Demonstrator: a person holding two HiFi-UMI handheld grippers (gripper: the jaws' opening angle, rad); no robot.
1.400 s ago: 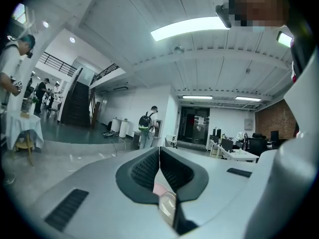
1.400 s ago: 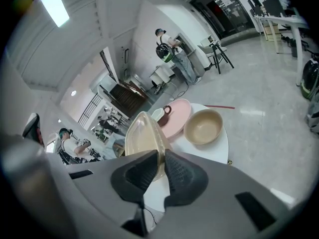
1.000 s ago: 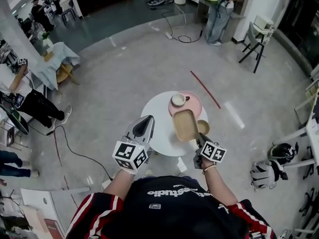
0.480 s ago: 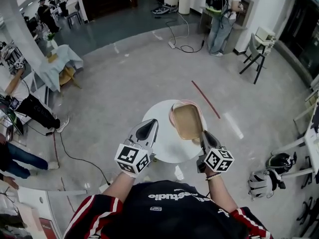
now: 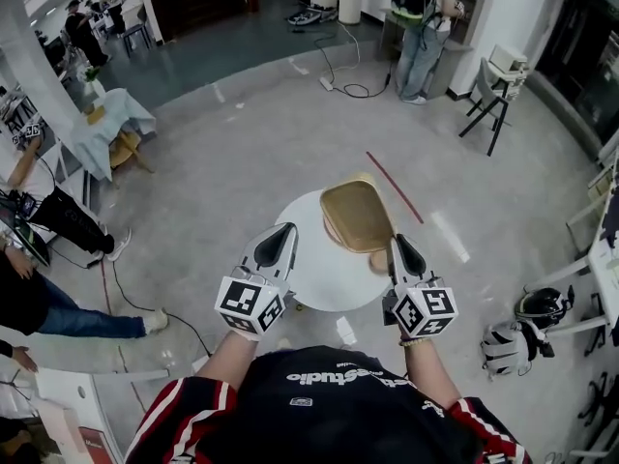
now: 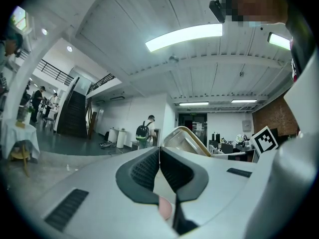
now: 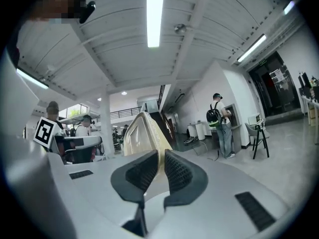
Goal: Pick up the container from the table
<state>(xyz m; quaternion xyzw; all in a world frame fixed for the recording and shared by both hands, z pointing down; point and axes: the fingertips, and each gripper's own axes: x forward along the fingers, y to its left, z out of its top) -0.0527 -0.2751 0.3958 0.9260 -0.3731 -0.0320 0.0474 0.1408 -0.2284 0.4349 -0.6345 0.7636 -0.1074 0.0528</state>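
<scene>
I'm gripping the container (image 5: 356,217) by its near rim in my right gripper (image 5: 404,246), its long axis stretching up-frame, seemingly clear of the table (image 5: 308,278), my left gripper (image 5: 279,243) idling closed.

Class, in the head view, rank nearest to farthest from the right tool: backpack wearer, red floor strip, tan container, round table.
1. Tan container, in the right tool.
2. Round table, below.
3. Red floor strip, beyond table.
4. Backpack wearer, far back.

Black shirt (image 5: 338,409), red-white sleeves (image 5: 172,416); grey left tongs (image 5: 281,232), right tongs (image 5: 399,242); marker cubes (image 5: 250,304).
</scene>
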